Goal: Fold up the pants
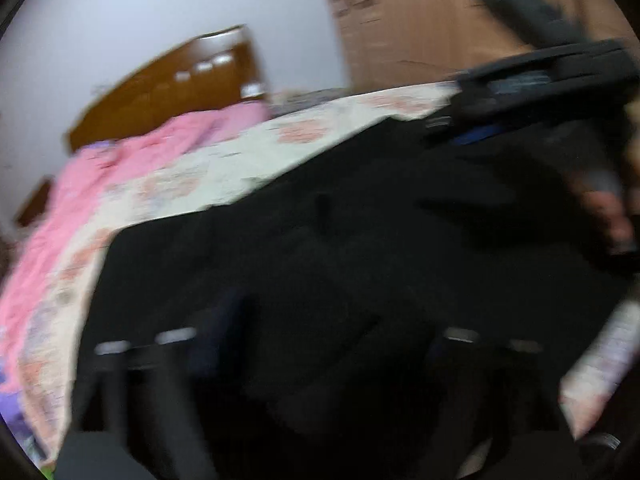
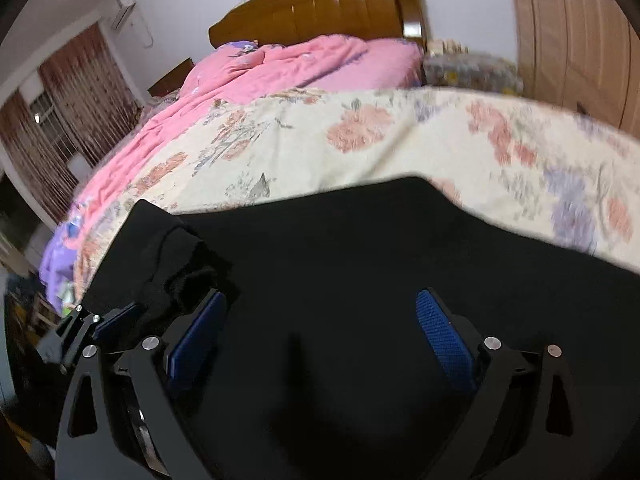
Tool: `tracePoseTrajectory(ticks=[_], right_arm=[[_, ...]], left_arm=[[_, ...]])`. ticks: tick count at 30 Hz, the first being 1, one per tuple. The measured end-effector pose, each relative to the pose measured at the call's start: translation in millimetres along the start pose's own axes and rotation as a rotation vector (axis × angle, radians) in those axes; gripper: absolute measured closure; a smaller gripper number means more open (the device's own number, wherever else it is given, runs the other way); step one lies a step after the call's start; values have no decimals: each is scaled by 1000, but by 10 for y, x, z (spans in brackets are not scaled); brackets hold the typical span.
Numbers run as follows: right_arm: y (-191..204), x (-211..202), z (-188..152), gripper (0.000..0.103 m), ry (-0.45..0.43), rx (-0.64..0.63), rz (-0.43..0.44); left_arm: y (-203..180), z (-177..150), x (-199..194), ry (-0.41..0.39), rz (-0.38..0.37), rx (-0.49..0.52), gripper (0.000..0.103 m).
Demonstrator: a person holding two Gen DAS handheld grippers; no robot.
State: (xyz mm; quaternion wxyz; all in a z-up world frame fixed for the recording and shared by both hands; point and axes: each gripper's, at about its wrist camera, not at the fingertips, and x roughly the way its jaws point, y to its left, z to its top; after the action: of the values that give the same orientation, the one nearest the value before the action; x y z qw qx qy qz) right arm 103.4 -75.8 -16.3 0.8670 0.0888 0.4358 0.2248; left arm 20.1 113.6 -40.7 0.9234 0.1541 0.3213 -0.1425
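Blue ribbed pads point(image 2: 444, 336) line the right gripper point(image 2: 320, 320), whose jaws stand wide apart with nothing between them but the black pants point(image 2: 340, 240) spread beneath; the cloth lies flat across the near end of the bed, bunched into a raised fold at its left corner just past the left-hand pad. At the left gripper point(image 1: 324, 340) the view is badly smeared; its two fingers show as dark shapes set apart over the same black pants point(image 1: 320, 220), though whether cloth is caught there I cannot tell. Beyond the pants lies a cream floral bedspread point(image 2: 360, 132); further off, a crumpled pink quilt point(image 2: 288, 64) runs up to a glossy brown wooden headboard point(image 2: 320, 12); a pale wooden wardrobe point(image 2: 576, 40) stands at the right, and patterned curtains point(image 2: 76, 92) hang at the left.
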Motion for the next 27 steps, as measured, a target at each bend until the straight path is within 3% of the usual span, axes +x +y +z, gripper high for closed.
tracePoseTrajectory(ticks=[2,4,8,11,13,18,20,21,22,27], right_arm=[[21,11,-86,10,19,22,66],[163,43,-97,10,47,16,134],[543,212,-262,10,162,-31,261],[844,332,-391,9,227,-82,288],[1025,366,-416,11,233,-116,288],[1292,582,-334,35,235,-107,299],[1250,627,-321,53,214,-51,316],[1240,614,-321,57,199,-46,318],[1249,566,-313,71,169,-54,302],[1406,276,-204,80,47,-114,271]], left_arm=[[-3,-50,-207,-55,-36,19,8],[77,-98,-399,-89,-17,6,6],[620,-299,-635,-62,141,-136,2],[994,-515,-672,0,270,-211,2],[1142,-637,-696,30,294,-241,2],[1201,-869,-706,52,264,-261,2],[1192,-967,-724,53,254,-266,2],[1188,-1051,-772,54,248,-274,2],[1202,-1096,-770,57,244,-286,2],[1289,-1142,-710,65,247,-326,2]])
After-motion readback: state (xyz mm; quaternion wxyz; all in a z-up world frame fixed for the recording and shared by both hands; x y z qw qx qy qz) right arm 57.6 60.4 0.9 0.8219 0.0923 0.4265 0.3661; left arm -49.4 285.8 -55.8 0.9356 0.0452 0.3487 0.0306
